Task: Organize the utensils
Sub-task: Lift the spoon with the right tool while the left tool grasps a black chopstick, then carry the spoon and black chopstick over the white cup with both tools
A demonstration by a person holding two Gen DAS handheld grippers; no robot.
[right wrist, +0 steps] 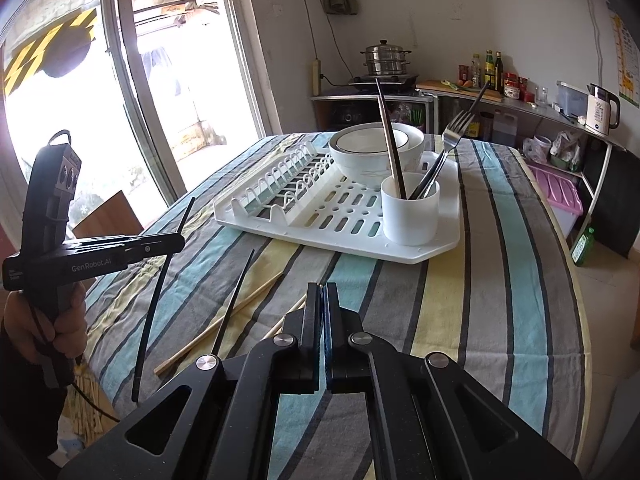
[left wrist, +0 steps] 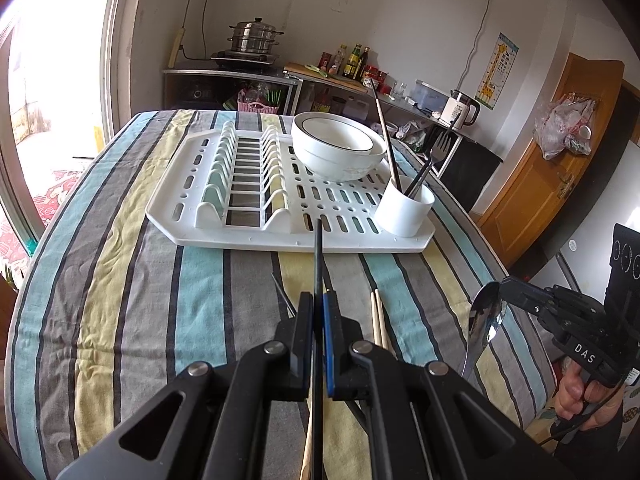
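Two grippers holding things above the striped table.
The left gripper (left wrist: 319, 300) is squeezing a black chopstick (left wrist: 318, 256); the right gripper (left wrist: 505, 286) is pinching a shiny spoon (left wrist: 486, 320).

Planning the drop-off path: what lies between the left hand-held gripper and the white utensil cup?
In the left wrist view, only striped tablecloth and the drying rack's slotted floor separate the left hand-held gripper from the white utensil cup.

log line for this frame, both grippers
left gripper: shut on black chopstick | right gripper: shut on spoon | cup: not reached
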